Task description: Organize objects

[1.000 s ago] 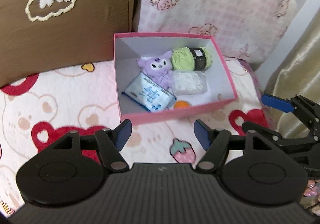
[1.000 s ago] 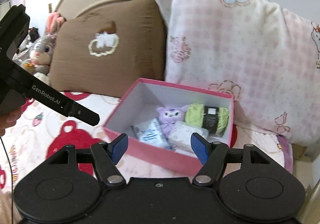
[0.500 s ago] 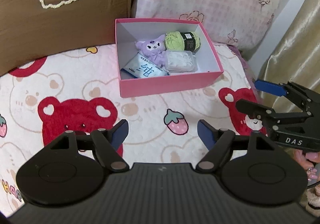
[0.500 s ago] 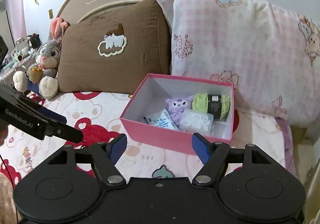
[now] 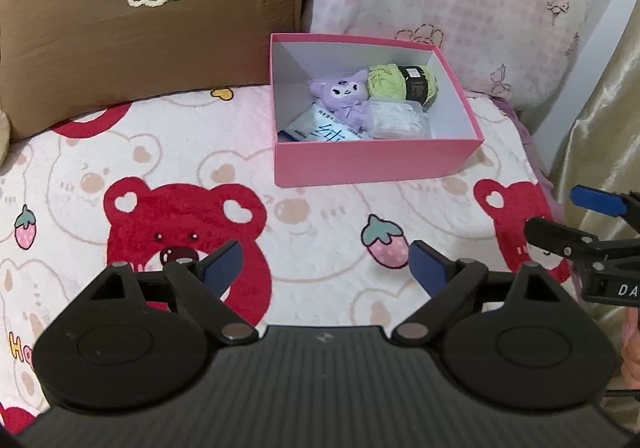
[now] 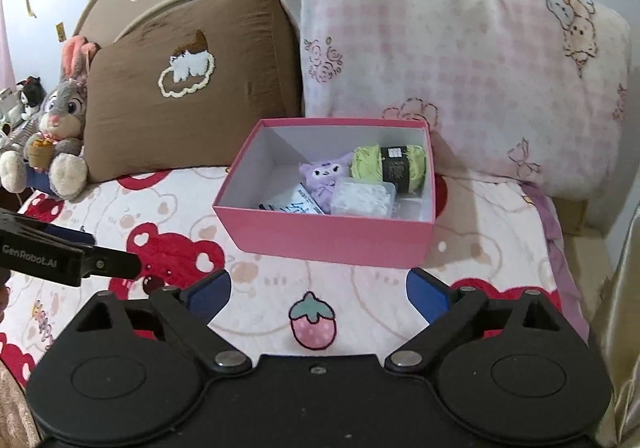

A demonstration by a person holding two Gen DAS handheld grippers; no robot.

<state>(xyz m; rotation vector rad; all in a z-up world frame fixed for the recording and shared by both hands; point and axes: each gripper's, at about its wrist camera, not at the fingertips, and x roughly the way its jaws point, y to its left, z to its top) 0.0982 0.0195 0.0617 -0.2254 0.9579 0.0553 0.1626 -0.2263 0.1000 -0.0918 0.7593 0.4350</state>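
Note:
A pink box [image 5: 376, 161] [image 6: 320, 236] stands on the bed in front of the pillows. Inside lie a purple plush [image 5: 344, 97] [image 6: 324, 175], a green yarn ball [image 5: 402, 81] [image 6: 386, 163], a clear white packet [image 5: 396, 117] [image 6: 362, 199] and a blue-and-white tissue pack [image 5: 320, 129] [image 6: 292, 203]. My left gripper [image 5: 326, 268] is open and empty, well short of the box. My right gripper [image 6: 318, 290] is open and empty, also back from the box. Each gripper shows at the edge of the other's view.
A brown pillow [image 5: 132, 27] and a pink checked pillow [image 5: 452, 3] lean behind the box. A grey rabbit plush [image 6: 56, 135] sits at the far left. A gold curtain [image 5: 600, 127] hangs at the bed's right edge. The bedspread [image 5: 192, 187] has red bear prints.
Both grippers have pulled back from the box, which now looks smaller and farther. Both stay open and empty. The box contents have not moved.

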